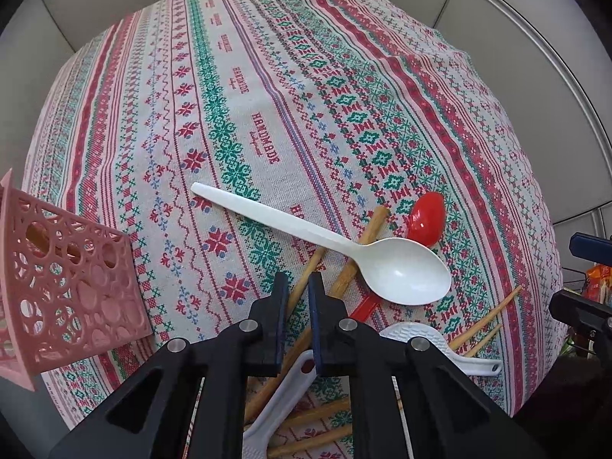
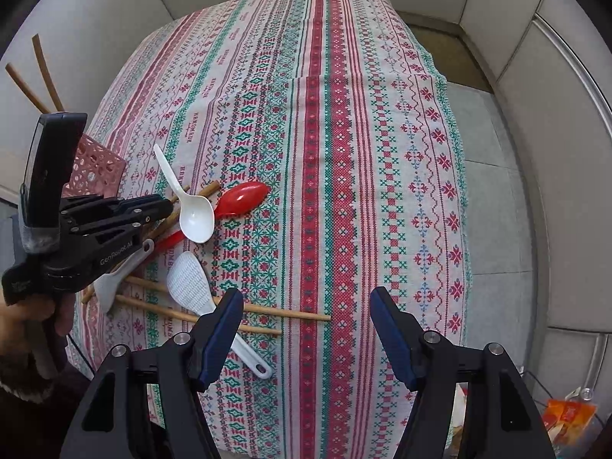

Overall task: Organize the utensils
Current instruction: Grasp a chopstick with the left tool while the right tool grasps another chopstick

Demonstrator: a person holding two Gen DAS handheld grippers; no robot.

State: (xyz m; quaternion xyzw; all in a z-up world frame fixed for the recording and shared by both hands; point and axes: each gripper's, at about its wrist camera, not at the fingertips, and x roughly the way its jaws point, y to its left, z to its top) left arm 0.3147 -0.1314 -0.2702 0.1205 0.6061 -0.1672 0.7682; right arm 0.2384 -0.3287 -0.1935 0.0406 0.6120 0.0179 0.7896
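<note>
**tidy_tom:** Starting with the left wrist view. The left claw (image 1: 297, 287) is hanging low over the utensil pile with its jaws nearly together. A wooden chopstick (image 1: 302, 287) is running up through the narrow gap, so I'd guess it's gripping that one, but I can't tell whether the pads are really pressing on it. The white spoon (image 1: 382, 264) is lying across the pile with its bowl on the right, and the red spoon (image 1: 425, 217) is poking out just behind it. The pink basket (image 1: 72, 287) is sitting off to the left, tipped toward the camera in this lens, presumably so the utensils get dropped in upright.

**drawer_dana:** Moving to the right wrist view. The right claw (image 2: 306, 317) is hovering wide open with nothing between its jaws, looking like it's waiting its turn. The left claw (image 2: 162, 206) is reaching in from the side, tips down at the sticks beside the white spoon (image 2: 191, 210). The white rice paddle (image 2: 191, 283) is lying over two chopsticks (image 2: 267, 310) near the front edge of the surface, whose patterned tablecloth (image 2: 382, 153) is draping over the far side. Two sticks are already standing in the pink basket (image 2: 95, 168), so I'm reckoning the sorting is only getting started.
</note>
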